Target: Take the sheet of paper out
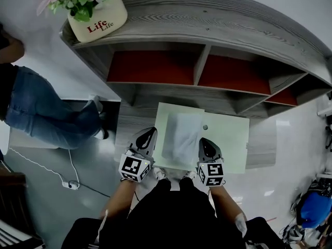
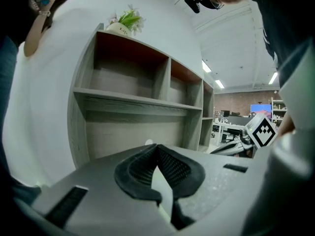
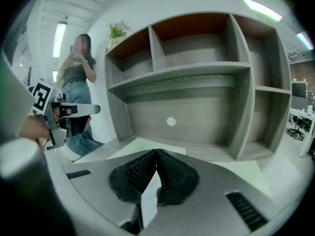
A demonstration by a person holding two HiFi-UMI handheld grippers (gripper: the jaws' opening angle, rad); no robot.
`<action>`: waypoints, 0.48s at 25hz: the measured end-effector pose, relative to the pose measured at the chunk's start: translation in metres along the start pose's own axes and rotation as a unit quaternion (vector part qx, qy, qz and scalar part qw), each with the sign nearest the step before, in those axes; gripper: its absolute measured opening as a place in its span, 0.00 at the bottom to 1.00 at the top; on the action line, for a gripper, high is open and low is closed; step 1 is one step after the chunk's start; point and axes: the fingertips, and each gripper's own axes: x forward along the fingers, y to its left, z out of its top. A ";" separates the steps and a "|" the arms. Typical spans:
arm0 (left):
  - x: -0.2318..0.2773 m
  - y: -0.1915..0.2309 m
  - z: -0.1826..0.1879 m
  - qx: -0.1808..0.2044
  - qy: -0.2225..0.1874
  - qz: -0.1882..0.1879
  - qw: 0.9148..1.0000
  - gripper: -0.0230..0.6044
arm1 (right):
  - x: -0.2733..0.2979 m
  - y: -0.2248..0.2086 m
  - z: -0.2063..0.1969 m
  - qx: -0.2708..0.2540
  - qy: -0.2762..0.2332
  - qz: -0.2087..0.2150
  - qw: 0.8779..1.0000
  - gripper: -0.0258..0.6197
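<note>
Head view. First voice: Where is the sheet (image 1: 181, 136)?

Second voice: It lies flat on a pale green mat (image 1: 228, 144), at 6 o'clock from the shelf (image 1: 207, 30). Its long axis runs from 6 to 12 o'clock, with the far end tipped slightly towards 1.

First voice: And the grippers?

Second voice: The left gripper (image 1: 153, 130) sits just beside the sheet at 8 o'clock and the right gripper (image 1: 203, 140) at 4 o'clock. Both have their jaws pressed together, tips meeting, with nothing between them.

First voice: What could go wrong?

Second voice: The sheet is thin and flat. Closed tips would likely push it along the mat or crease it. Jaws opened too low might pinch the mat as well. The sheet looks cloudy, and I cannot tell if it is in a sleeve.
</note>
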 end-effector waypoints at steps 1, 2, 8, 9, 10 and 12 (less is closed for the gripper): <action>0.001 0.000 -0.005 -0.001 0.006 -0.001 1.000 0.05 | 0.001 -0.002 -0.008 0.004 0.010 -0.001 1.000 0.07; 0.001 0.000 -0.010 -0.001 0.012 -0.002 1.000 0.05 | 0.002 -0.004 -0.016 0.006 0.019 -0.003 1.000 0.06; 0.004 0.000 -0.038 -0.006 0.041 -0.003 0.999 0.05 | 0.016 -0.011 -0.057 0.016 0.070 -0.004 0.997 0.07; 0.004 -0.001 -0.042 -0.008 0.043 -0.002 0.999 0.05 | 0.019 -0.012 -0.063 0.016 0.077 -0.003 0.997 0.07; 0.004 -0.002 -0.045 -0.010 0.046 -0.002 0.999 0.05 | 0.023 -0.012 -0.067 0.018 0.083 -0.002 0.996 0.07; 0.005 -0.003 -0.050 -0.013 0.049 -0.002 0.999 0.05 | 0.031 -0.013 -0.076 0.025 0.095 -0.001 0.995 0.07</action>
